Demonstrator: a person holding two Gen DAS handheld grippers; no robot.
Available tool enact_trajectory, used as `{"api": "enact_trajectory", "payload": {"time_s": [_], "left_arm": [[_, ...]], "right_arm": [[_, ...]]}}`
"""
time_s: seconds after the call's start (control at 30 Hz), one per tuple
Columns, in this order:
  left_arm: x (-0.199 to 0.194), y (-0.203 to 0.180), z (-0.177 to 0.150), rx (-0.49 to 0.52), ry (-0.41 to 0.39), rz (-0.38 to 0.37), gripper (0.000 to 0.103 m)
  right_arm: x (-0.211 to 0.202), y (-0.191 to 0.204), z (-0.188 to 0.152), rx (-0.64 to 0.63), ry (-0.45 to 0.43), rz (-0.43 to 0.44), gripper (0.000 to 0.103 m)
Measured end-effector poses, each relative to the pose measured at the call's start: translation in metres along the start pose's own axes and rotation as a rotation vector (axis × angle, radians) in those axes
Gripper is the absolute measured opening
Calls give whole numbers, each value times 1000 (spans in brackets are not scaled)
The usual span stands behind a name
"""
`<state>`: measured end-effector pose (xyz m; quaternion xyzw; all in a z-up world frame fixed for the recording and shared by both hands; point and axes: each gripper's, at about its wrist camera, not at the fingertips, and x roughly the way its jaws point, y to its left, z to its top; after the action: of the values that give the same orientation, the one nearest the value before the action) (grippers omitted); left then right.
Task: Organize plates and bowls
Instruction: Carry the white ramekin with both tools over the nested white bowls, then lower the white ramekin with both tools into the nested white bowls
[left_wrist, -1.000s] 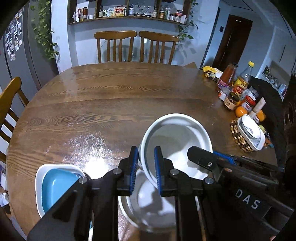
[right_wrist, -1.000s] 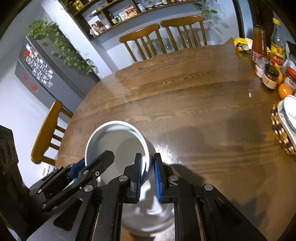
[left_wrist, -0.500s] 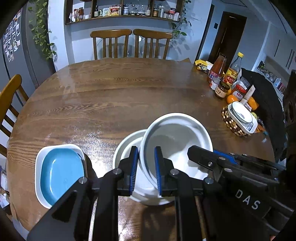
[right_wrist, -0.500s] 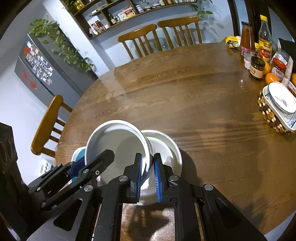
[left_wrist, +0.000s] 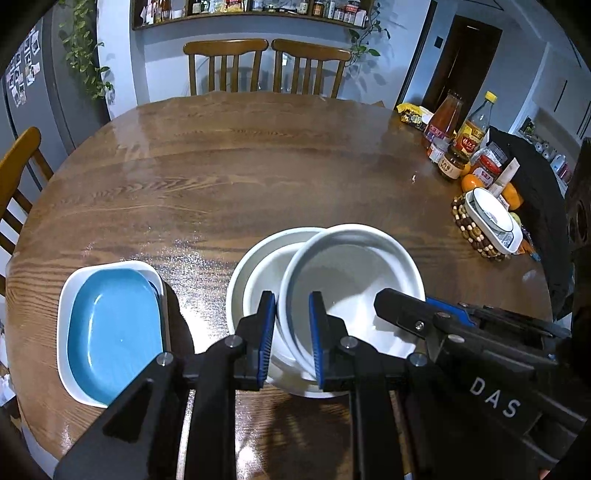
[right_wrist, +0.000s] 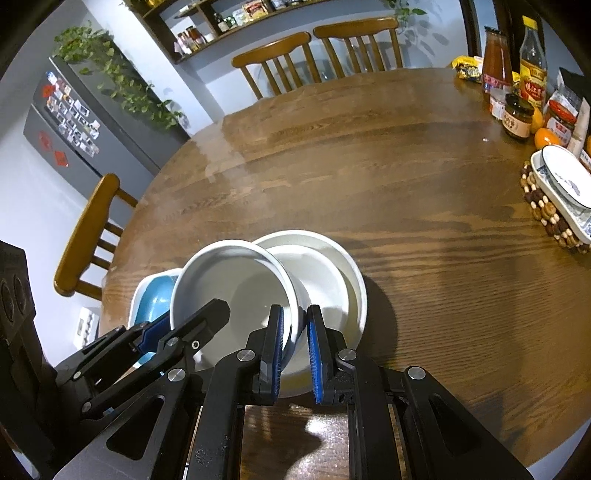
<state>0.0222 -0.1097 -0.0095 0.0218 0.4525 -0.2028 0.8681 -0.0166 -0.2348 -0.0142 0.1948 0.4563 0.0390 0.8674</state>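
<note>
Big round wooden table (left_wrist: 258, 166) is taking up most of the view, with wooden chairs (left_wrist: 266, 66) sitting at the far side. Near the front edge a blue plate (left_wrist: 110, 332) is lying inside a white square plate (left_wrist: 64, 325). Just beside that, a white bowl (left_wrist: 243, 273) is sitting on the table, and a second white bowl (left_wrist: 351, 280) is hanging tilted over it, partly inside it. Both tongs are pinching that upper bowl's rim, nearly closed: the left gripper (left_wrist: 291, 325) is clamping the left side, the right gripper (right_wrist: 295, 339) the right side. Sauce bottles (left_wrist: 458, 122) and jars are crowding the right edge, next to a small dish on a beaded trivet (left_wrist: 469, 229).
</note>
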Motion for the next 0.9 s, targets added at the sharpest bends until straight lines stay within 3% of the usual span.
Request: {"api": "enact_trajectory", "payload": {"time_s": [0.9], "left_arm": [[28, 6, 7, -12, 66, -17, 16]], "right_arm": [[27, -5, 8, 13, 79, -30, 15]]}}
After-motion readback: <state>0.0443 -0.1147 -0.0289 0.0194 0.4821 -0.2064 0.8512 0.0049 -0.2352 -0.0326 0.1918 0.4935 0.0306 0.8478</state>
